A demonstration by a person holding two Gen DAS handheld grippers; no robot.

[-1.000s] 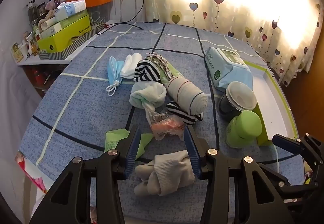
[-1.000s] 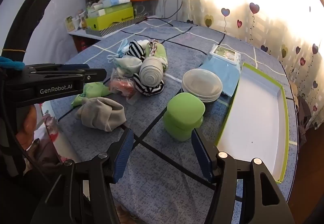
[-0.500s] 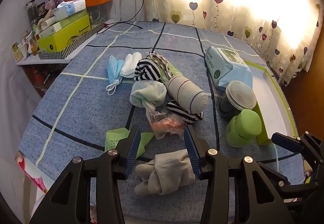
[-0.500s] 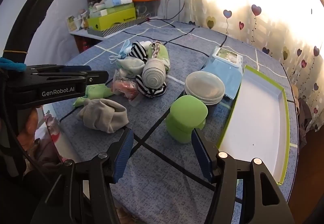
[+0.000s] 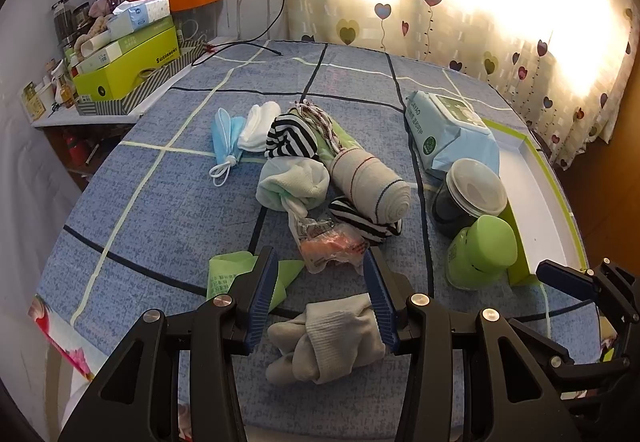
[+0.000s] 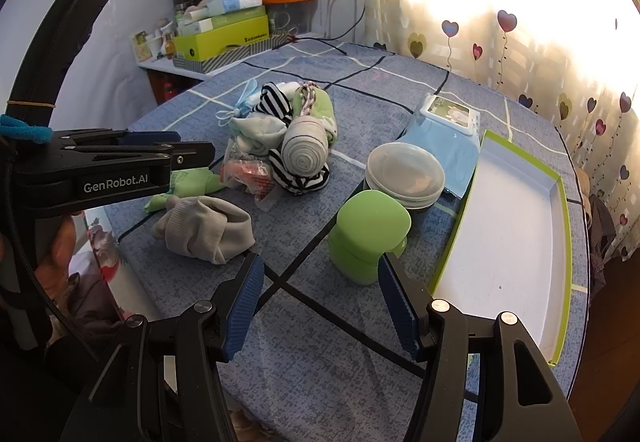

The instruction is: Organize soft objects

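Heart-print curtains glow behind a round table (image 5: 120,202) covered in blue cloth crossed by black and white lines; a cluttered shelf stands off its far left edge.

As far as the views show, the sorting has barely begun. The white tray with a lime-green rim (image 6: 516,226), along the table's right edge, holds nothing. Every soft item lies loose on the cloth: a heap near the table's middle with a rolled beige sock (image 5: 370,182), a pale mint sock bundle (image 5: 294,182), 2 black-and-white striped pieces (image 5: 290,136), a blue face mask (image 5: 224,138) and a crinkly clear packet with orange contents (image 5: 332,246). Beside the tray's left rim stand a lime-green squat jar (image 6: 370,234) and a clear-lidded round tub (image 6: 404,172), touching each other, with a blue wipes pack (image 6: 444,138) behind them.

The grey bunched sock pair (image 5: 328,342) lies apart from the heap at the near edge. Its long axis runs roughly left to right across the left wrist view, the ribbed cuff toward the right and the bulkier folded mass at near left.

The left gripper (image 5: 322,298) hovers over this pair, jaws wide, the right blue pad near the cuff; whether it touches I cannot tell. The right gripper (image 6: 320,306) hangs over bare cloth at the near edge, jaws wide and holding nothing, the green jar just ahead.
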